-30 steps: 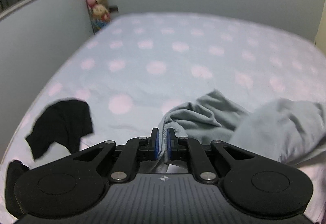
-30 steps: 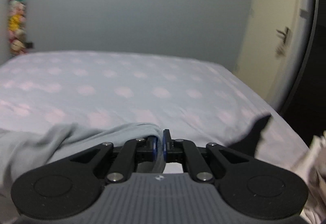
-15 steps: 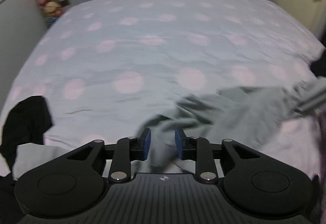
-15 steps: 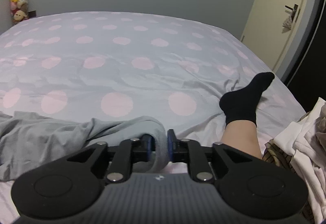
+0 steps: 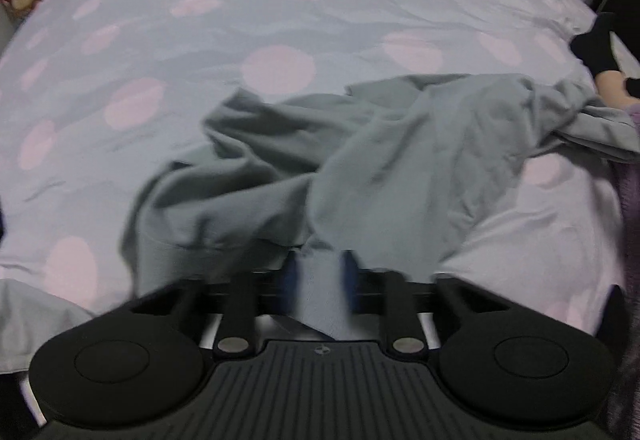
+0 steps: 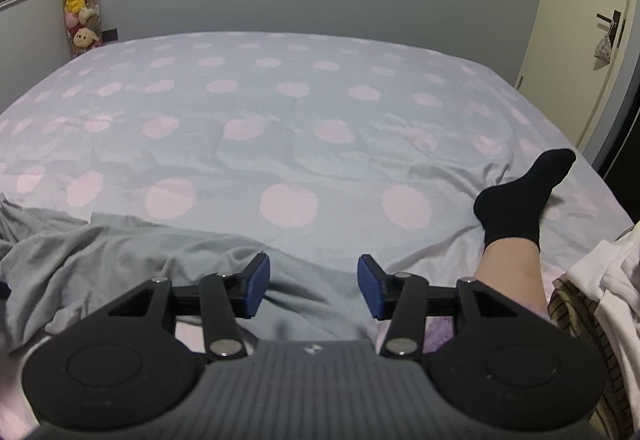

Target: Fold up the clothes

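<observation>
Only the right view shows the plush toys (image 6: 80,6) and door (image 6: 576,40); the left view shows the whole grey garment (image 5: 340,160). The right gripper (image 6: 313,286), pinching cloth before, now gapes wide, holding nothing; the left gripper (image 5: 318,276) has parted too, blurred, cloth lying loose between its fingers.

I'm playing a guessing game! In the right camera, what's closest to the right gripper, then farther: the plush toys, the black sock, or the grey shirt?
1. Grey shirt, right under the right gripper.
2. Black sock, ahead on the right.
3. Plush toys, far left corner by the wall.
</observation>
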A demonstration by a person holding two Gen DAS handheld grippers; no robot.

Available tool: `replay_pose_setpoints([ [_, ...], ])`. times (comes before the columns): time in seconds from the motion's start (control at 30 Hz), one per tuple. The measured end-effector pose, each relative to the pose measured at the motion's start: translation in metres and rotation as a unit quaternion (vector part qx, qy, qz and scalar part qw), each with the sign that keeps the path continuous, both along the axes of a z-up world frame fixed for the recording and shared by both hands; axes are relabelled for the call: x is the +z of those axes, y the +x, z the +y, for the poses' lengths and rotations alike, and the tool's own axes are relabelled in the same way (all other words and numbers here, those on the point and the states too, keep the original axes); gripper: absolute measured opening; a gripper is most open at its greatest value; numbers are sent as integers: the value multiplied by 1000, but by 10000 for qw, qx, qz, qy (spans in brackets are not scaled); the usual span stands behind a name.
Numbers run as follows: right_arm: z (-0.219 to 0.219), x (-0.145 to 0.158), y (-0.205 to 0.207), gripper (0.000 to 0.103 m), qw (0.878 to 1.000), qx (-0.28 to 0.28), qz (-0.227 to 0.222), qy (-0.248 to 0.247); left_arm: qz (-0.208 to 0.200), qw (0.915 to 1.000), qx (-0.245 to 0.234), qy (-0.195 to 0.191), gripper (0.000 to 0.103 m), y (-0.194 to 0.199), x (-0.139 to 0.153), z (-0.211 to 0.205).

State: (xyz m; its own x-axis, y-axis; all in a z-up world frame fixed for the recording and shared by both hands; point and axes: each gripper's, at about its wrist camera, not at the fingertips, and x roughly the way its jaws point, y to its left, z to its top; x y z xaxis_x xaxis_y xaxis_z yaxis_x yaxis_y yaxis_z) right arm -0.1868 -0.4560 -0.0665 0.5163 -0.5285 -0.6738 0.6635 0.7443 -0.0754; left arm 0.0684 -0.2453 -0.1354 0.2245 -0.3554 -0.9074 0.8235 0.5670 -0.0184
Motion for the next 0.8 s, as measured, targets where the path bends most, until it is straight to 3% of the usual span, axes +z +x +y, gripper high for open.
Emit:
replay_pose_setpoints([
  [0.13, -4, -7, 3, 52, 9999, 15, 110, 93, -364, 9991, -6, -202, 4, -7, 29, 10],
  [0.3, -8, -6, 5, 53, 9998, 69, 157, 113, -1054, 9913, 632, -465, 4, 17, 89, 46],
  [0.47, -6, -4, 8, 53, 9994, 265, 140, 144, -1832, 9736, 1304, -403, 4, 45, 140, 87],
  [0.57, -2, -7, 15, 53, 9986, 454, 213, 156, -2280, 9581, 1729, -107, 4, 58, 154, 111],
  [0.67, 3, -13, 24, 53, 9970, 666, 333, 198, -2495, 9423, 2227, 150, 4, 73, 161, 137],
  [0.8, 8, -23, 40, 53, 9942, 851, 421, 505, -2490, 9294, 2700, 363, 3, 88, 160, 174],
])
